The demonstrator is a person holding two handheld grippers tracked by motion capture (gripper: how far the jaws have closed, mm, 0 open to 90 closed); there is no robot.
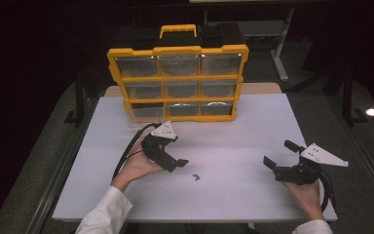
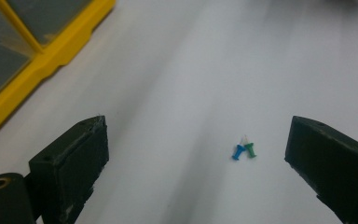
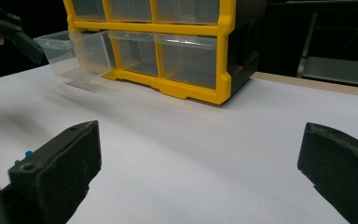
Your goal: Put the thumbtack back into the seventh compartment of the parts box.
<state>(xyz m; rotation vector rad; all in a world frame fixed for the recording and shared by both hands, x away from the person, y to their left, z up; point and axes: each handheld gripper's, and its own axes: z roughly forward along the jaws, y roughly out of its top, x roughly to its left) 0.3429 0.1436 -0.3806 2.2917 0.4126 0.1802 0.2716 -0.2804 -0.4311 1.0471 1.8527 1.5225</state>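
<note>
Pushpins, two of them, one blue [image 1: 193,176] and one green [image 1: 197,178], lie touching each other on a white table [image 1: 233,141], near its front edge, between the two grippers and closer to the left one. From the high view, a yellow-framed organizer [image 1: 177,83] with nine clear drawers in three rows stands upright at the far side of the table, a yellow handle on top. Its bottom-left drawer [image 1: 146,113] is pulled partly out toward the person. The left gripper [image 1: 171,151], held in the left hand [image 1: 139,166], hovers just in front of that drawer, jaws spread wide and holding nothing. The right gripper [image 1: 278,153], held in the right hand [image 1: 308,195], sits well apart at the right side of the table, jaws also wide apart and empty. White sleeves show at the bottom edge.

From the left gripper view, the two black jaws stand far apart with bare table between them. The blue pushpin [image 2: 237,152] and green pushpin [image 2: 250,150] lie side by side on the table, nearer the right-hand jaw, metal points angled upward in the picture. The organizer's yellow frame [image 2: 51,51] crosses the upper left corner.

From the right gripper view, the jaws again stand wide with nothing between them. The organizer [image 3: 177,44] stands ahead, and its pulled-out clear drawer [image 3: 72,51] juts out at left. The pushpin heads, blue [image 3: 28,153] and green [image 3: 17,162], peek out just beyond the left-hand jaw.
</note>
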